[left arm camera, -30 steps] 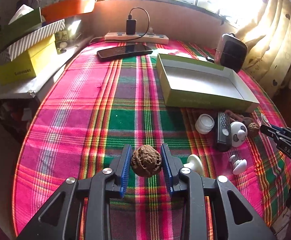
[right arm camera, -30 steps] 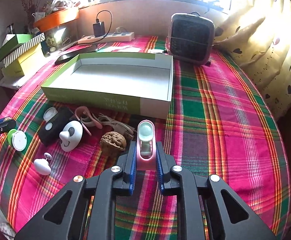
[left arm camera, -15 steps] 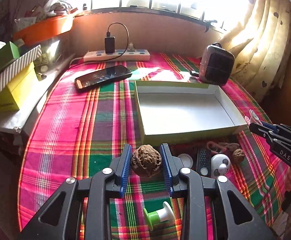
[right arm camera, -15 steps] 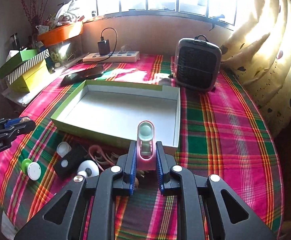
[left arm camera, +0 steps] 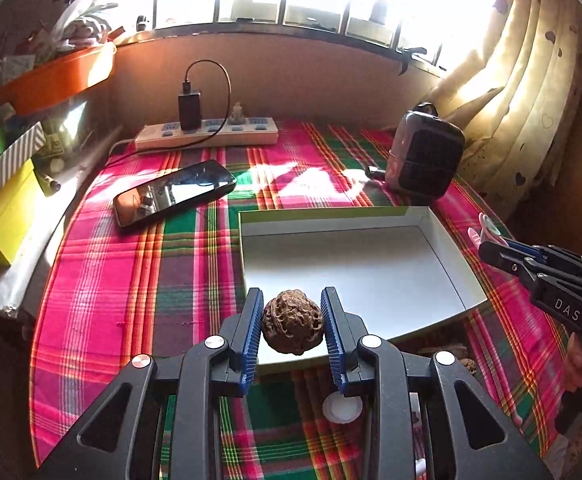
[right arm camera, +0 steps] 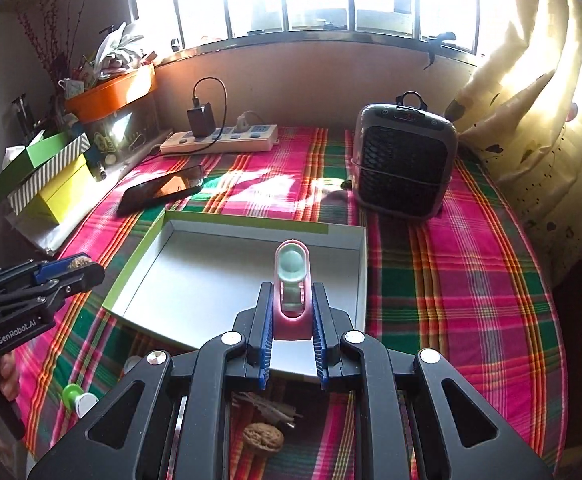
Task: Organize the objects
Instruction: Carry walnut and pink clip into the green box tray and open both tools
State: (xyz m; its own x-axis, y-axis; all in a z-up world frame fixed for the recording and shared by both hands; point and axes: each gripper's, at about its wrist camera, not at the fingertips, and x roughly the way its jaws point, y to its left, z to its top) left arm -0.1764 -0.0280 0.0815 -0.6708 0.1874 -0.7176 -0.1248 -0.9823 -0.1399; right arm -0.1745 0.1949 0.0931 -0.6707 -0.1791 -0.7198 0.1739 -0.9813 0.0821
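Both units loaded, above near edge of box. Left gripper (left arm camera: 293, 326): blue fingers (left arm camera: 249, 330) clamped on a walnut (left arm camera: 293, 327), nut seated mid-pad, held over the near wall of the shallow green-and-white box (left arm camera: 447, 236); box interior bare. Right gripper (right arm camera: 291, 322): fingers clamped on base of a pink clip-on lens (right arm camera: 292, 288), lens end pointing fwd over box floor, approx. upright. Box sits on plaid-covered table (right arm camera: 451, 280). Unsorted items remain on cloth near side of box: second walnut (right arm camera: 263, 439), green-and-white knob (right arm camera: 75, 396), white cap (left arm camera: 342, 408). Judgement: step in hand is deposit into box. Rec.: carry each gripper past the near wall before releasing; lower close to floor first, as nut is round and likely to roll or bounce out over the low wall. Place walnut toward left side, lens toward right, keeping grippers apart. Open slowly; lens may tip when released.
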